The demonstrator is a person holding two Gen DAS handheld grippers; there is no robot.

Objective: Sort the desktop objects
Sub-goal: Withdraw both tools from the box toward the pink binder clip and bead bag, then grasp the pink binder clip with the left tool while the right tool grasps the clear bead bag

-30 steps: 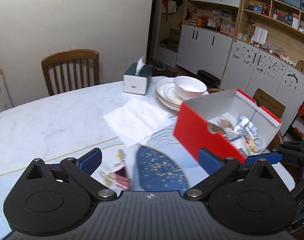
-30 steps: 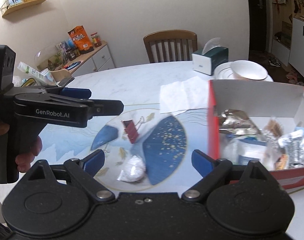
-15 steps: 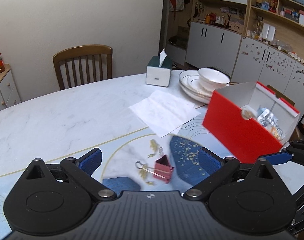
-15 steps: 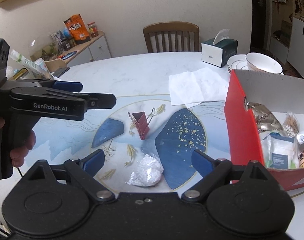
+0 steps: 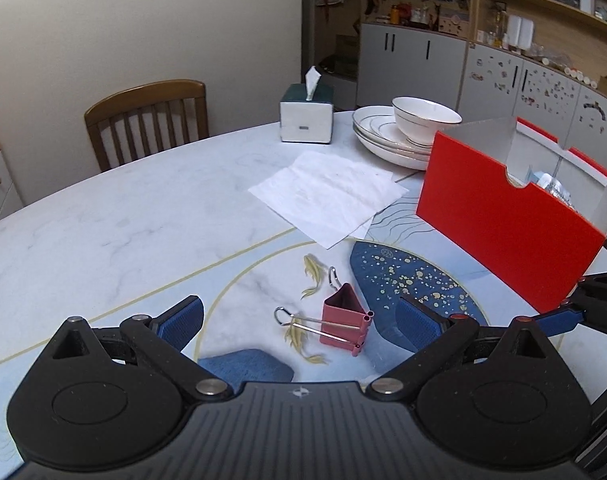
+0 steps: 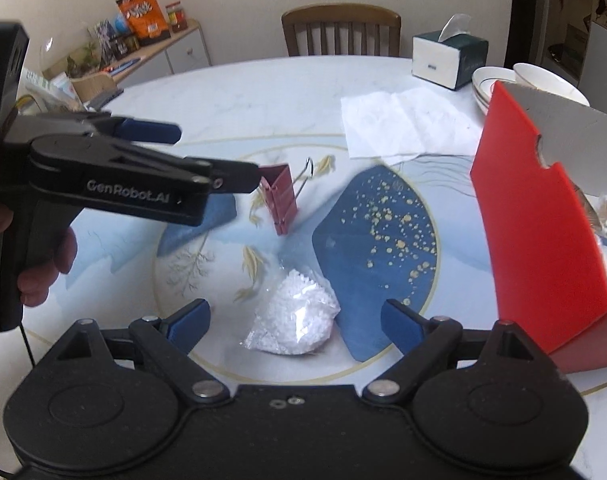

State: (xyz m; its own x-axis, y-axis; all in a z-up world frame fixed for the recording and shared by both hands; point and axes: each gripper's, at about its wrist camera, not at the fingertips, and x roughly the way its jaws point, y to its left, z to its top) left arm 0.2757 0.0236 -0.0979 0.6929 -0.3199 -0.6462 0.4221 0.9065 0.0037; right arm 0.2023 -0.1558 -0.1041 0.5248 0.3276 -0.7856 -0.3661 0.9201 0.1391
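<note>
A red binder clip (image 5: 343, 324) lies on the patterned table centre, between the open fingers of my left gripper (image 5: 299, 318). It also shows in the right wrist view (image 6: 281, 196), just past the left gripper's tips (image 6: 215, 156). A small clear bag of white beads (image 6: 295, 318) lies between the open fingers of my right gripper (image 6: 295, 318). A red cardboard box (image 5: 507, 216) holding several packets stands on the right; it also shows in the right wrist view (image 6: 539, 224). Both grippers are empty.
A white paper napkin (image 5: 327, 194) lies spread behind the clip. A tissue box (image 5: 306, 114), stacked plates with a bowl (image 5: 407, 126) and a wooden chair (image 5: 147, 120) are at the far side. A sideboard with snacks (image 6: 143, 44) stands at the left wall.
Both grippers moved left, away from the red box. The left gripper lowered toward the binder clip, and the right gripper closed in on the bead bag.
</note>
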